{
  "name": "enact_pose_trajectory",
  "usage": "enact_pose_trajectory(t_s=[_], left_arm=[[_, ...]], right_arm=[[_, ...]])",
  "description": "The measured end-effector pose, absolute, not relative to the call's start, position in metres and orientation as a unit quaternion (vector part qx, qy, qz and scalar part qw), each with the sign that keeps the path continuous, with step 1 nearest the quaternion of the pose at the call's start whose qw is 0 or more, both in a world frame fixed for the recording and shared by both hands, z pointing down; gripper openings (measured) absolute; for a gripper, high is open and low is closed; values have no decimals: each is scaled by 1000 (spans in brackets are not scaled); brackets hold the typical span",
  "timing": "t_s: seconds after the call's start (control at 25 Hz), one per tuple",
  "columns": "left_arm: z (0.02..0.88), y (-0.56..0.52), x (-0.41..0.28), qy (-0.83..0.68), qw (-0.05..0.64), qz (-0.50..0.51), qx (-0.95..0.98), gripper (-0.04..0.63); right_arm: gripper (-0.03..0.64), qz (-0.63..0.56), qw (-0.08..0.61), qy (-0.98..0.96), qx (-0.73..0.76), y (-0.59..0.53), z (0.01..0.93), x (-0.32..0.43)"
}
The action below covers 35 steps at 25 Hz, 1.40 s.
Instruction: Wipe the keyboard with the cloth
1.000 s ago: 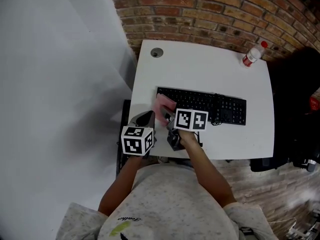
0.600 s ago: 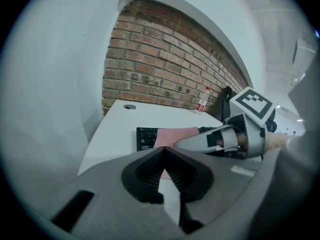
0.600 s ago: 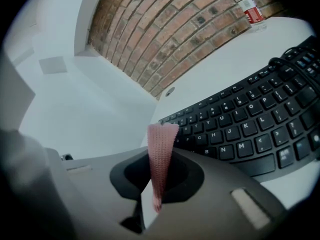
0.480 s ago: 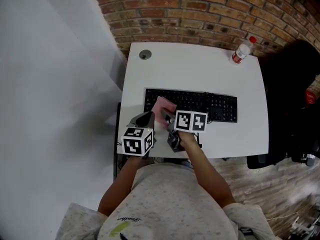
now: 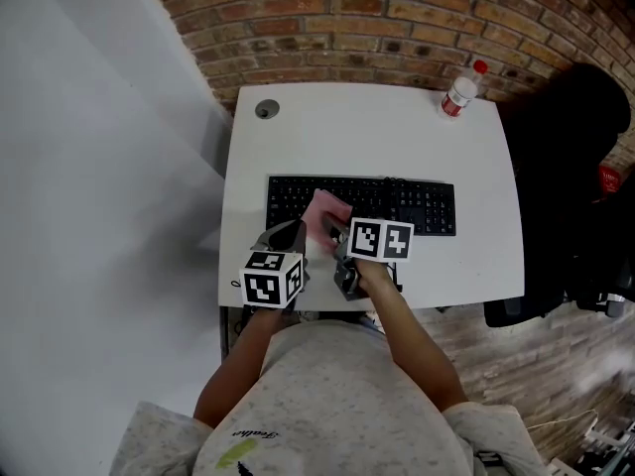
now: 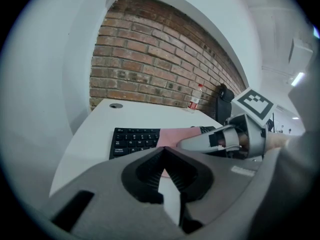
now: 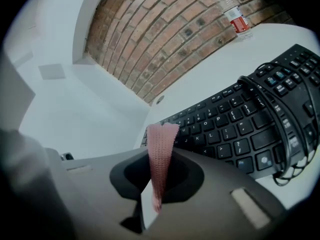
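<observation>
Brick wall (image 5: 397,8) fills the 12 o'clock edge of the head view, and wood-look flooring (image 5: 516,365) shows at 4 o'clock. One white table (image 5: 367,137) stands against the bricks. One black chair (image 5: 571,167) sits just off its 3 o'clock side. One person stands at 6 o'clock in a pale speckled top, both forearms reaching over the near edge. One black keyboard (image 5: 417,206) lies across the table's middle, running from 9 to 3 o'clock, with one black cable (image 7: 280,129) looped over its keys. Two grippers are in view, each topped with a marker cube. The left gripper (image 5: 295,228) hovers at the keyboard's 7 o'clock corner. Its jaws are pressed together at the tips with nothing between them. The right gripper (image 5: 330,228) is just beside it, toward 3 o'clock, and pinches one pink knitted cloth (image 5: 325,212). That cloth rests on the left part of the keyboard, over the keys. One clear plastic bottle (image 5: 459,92) with a red cap and red label stands upright near the table's 1 o'clock corner, well apart from the keyboard. One round grey grommet (image 5: 265,109) sits in the tabletop at the 11 o'clock corner.
</observation>
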<state>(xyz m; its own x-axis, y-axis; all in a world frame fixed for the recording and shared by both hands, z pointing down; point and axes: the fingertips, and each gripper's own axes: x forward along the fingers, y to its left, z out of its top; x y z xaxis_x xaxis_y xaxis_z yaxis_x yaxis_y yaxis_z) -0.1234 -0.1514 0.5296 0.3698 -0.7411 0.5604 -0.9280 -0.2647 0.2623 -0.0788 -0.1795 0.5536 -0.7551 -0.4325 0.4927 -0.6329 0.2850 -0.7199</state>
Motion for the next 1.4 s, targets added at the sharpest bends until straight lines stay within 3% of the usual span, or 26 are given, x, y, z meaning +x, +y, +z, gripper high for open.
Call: enact_pose_trajectory(t_s=[1.4], left_arm=[[525, -169, -5, -474, 270, 180, 818, -6]], right_arm=[[26, 484, 65, -777, 397, -187, 543, 62]])
